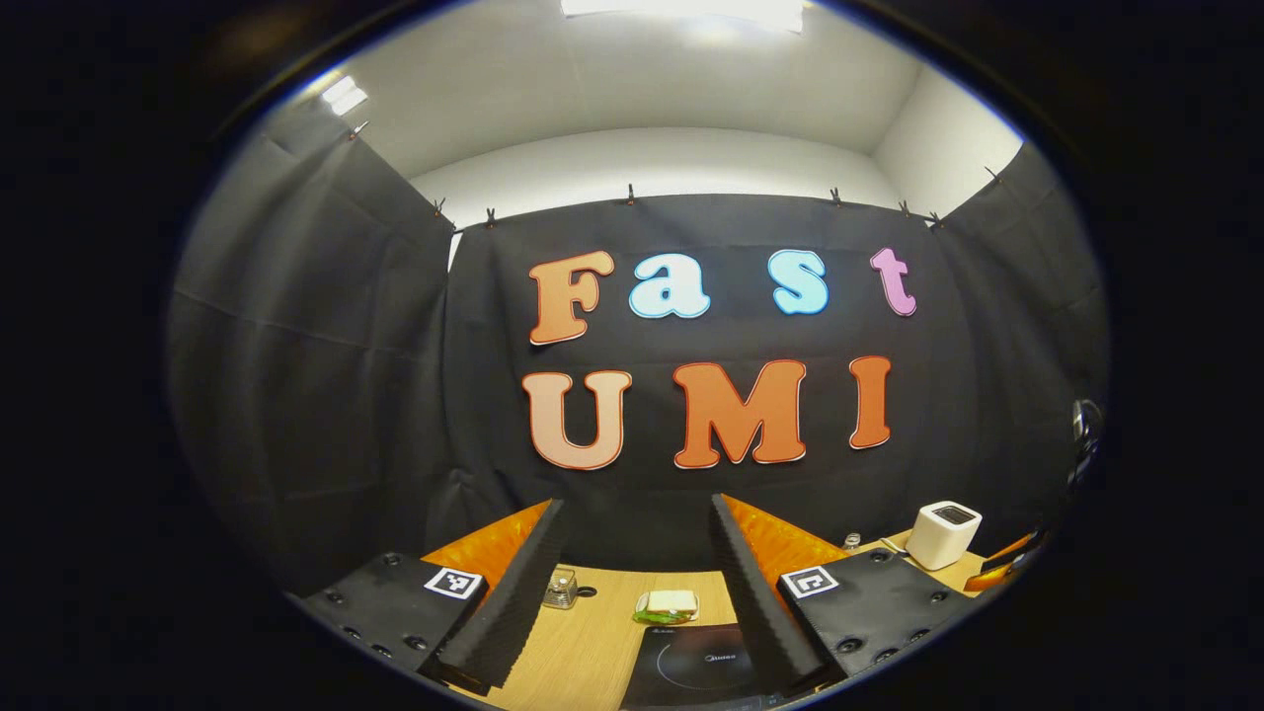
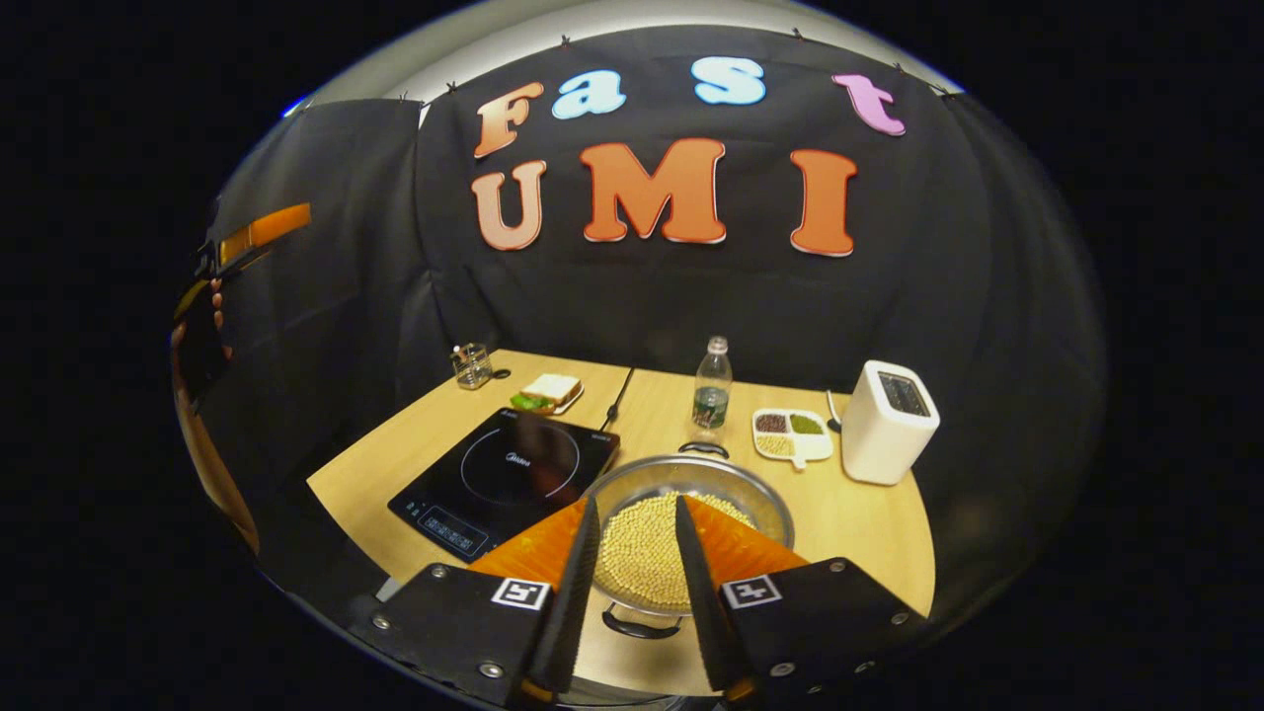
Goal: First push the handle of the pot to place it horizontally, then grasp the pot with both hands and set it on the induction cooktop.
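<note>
The pot [image 2: 681, 533] sits on the bench [image 2: 869, 523] directly under and ahead of the right tool [image 2: 632, 563], a shallow steel bowl-shaped pan filled with pale round beans. One dark handle [image 2: 640, 625] shows at the rim nearest the tool and another [image 2: 703, 449] at the far rim, so the handles run away from the tool rather than across it. Judging by that, the first step, turning the handles horizontal, is not yet done, and neither lifting nor placing has begun.

The right tool hangs above the pot with its fingers apart, touching nothing that I can make out. The induction cooktop [image 2: 504, 479] lies just to the left of the pot, its glass bare. Beyond the pot stand a water bottle [image 2: 711, 387], a divided dish [image 2: 793, 434] of beans and a white toaster [image 2: 887, 420] to the right.

The left tool [image 1: 637, 592] is held high, fingers wide apart and empty, with the cooktop [image 1: 696, 667] below it, a sandwich plate [image 1: 668, 605] ahead and a small glass jar [image 1: 560, 589] near its left finger.
</note>
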Demonstrator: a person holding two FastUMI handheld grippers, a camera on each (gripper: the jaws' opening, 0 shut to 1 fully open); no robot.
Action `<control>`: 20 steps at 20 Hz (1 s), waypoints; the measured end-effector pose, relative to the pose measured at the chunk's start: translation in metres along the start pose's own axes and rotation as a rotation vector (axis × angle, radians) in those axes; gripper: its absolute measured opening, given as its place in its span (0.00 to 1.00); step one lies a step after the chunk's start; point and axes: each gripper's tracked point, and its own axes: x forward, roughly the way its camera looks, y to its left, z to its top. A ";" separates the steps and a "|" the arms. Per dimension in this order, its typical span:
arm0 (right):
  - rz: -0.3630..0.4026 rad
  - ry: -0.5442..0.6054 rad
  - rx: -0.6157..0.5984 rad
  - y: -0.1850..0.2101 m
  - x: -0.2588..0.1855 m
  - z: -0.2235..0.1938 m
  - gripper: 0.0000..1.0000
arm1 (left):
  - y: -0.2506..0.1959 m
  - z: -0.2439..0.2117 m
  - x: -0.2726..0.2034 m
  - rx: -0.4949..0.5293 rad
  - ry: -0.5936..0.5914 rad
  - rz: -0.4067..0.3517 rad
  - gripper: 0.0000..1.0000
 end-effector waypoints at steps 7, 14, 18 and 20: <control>0.123 0.162 0.025 0.029 0.022 -0.054 0.11 | -0.006 -0.002 -0.005 0.013 0.000 -0.007 0.94; 0.250 0.328 0.045 0.065 0.033 -0.106 0.00 | 0.001 -0.007 -0.007 0.007 -0.002 0.010 0.94; 0.264 0.414 0.069 0.069 0.046 -0.132 0.00 | 0.001 -0.015 -0.005 -0.004 0.019 0.005 0.94; 0.265 0.448 0.093 0.067 0.052 -0.141 0.00 | 0.005 -0.019 -0.005 -0.006 0.026 0.010 0.94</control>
